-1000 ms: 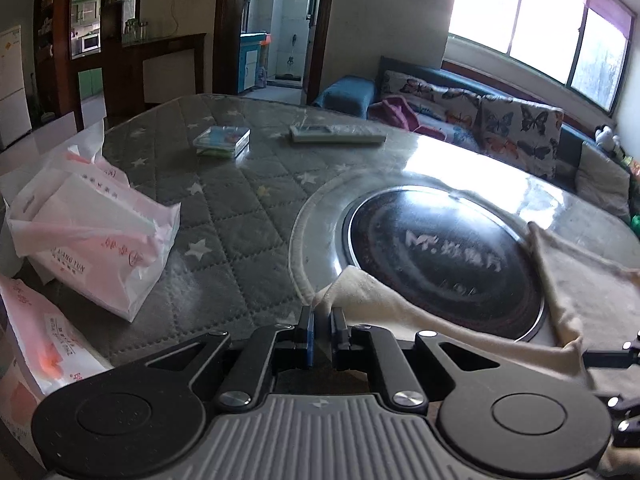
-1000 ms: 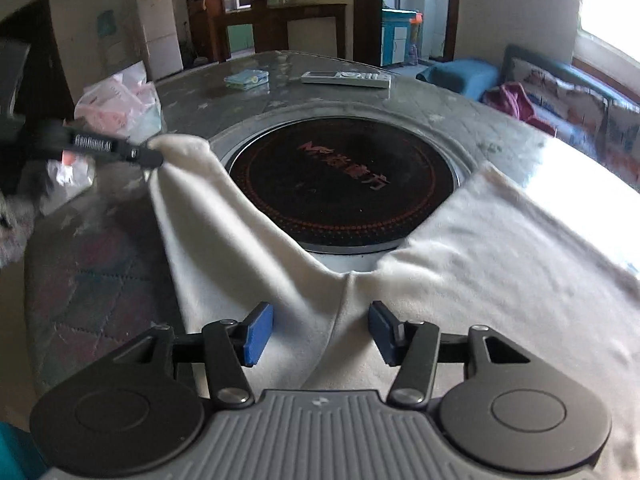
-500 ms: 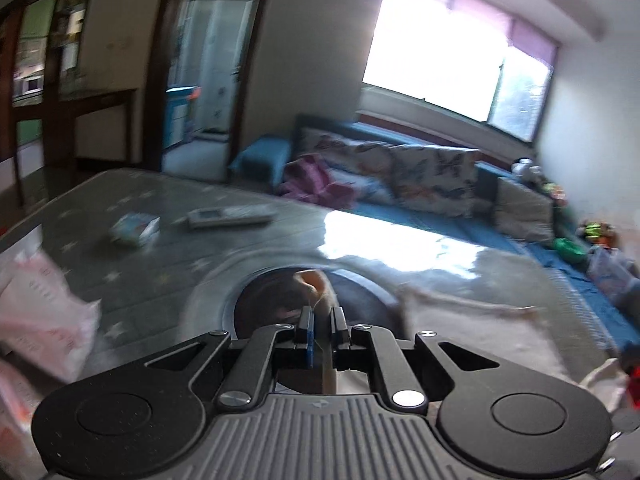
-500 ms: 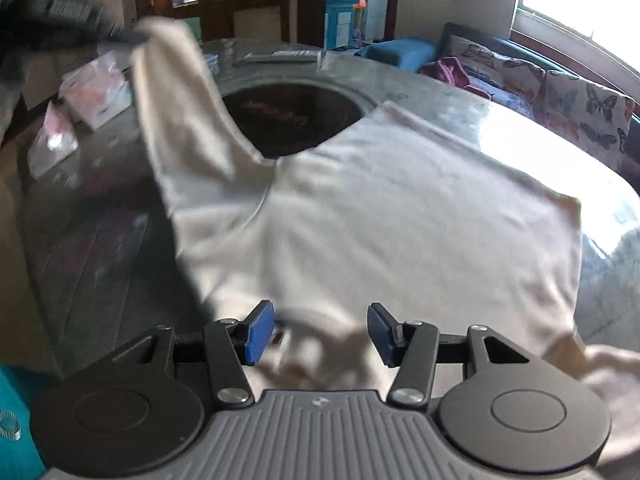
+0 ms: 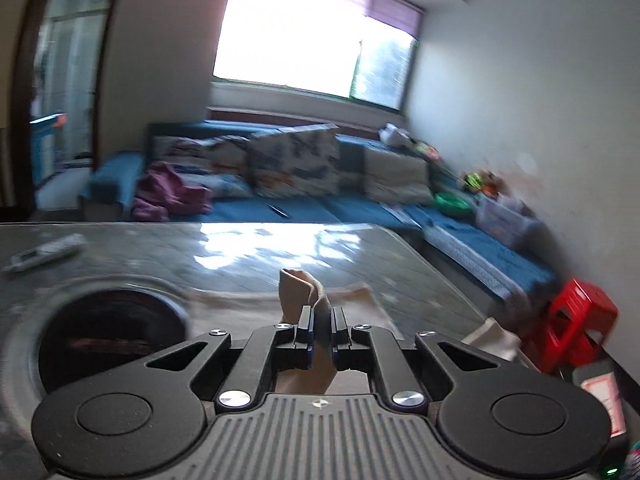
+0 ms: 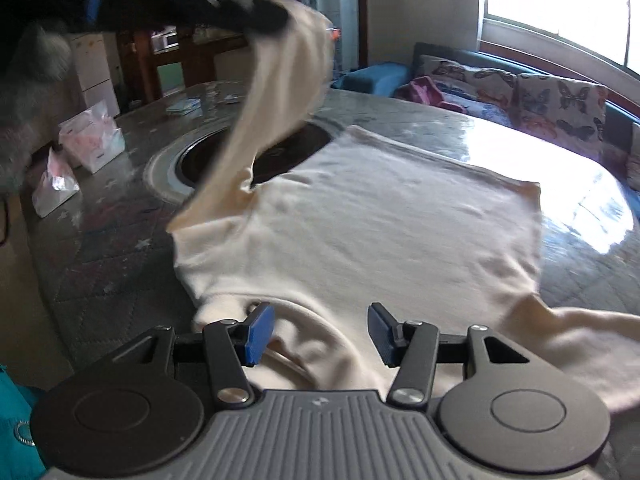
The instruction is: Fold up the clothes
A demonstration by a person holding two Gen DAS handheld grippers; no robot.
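A cream long-sleeved shirt (image 6: 384,224) lies spread on the round table. My left gripper (image 5: 320,330) is shut on the end of one sleeve (image 5: 306,288) and holds it high above the table. In the right wrist view that sleeve (image 6: 276,108) hangs from the left gripper (image 6: 256,8) at the top left, arcing down to the shirt body. My right gripper (image 6: 316,334) is open and empty, just above the collar area at the shirt's near edge. The other sleeve (image 6: 584,332) trails off to the right.
A dark round hotplate (image 6: 224,156) is set in the table's middle, partly under the shirt. Pink tissue packs (image 6: 92,136) lie at the left of the table. A remote (image 5: 44,252) lies at the far side. A blue sofa (image 5: 320,184) and a red stool (image 5: 576,332) stand beyond.
My left gripper has lifted the sleeve from the table and swung it up and to the right over the shirt. My right gripper has pulled back toward the collar and stays open.
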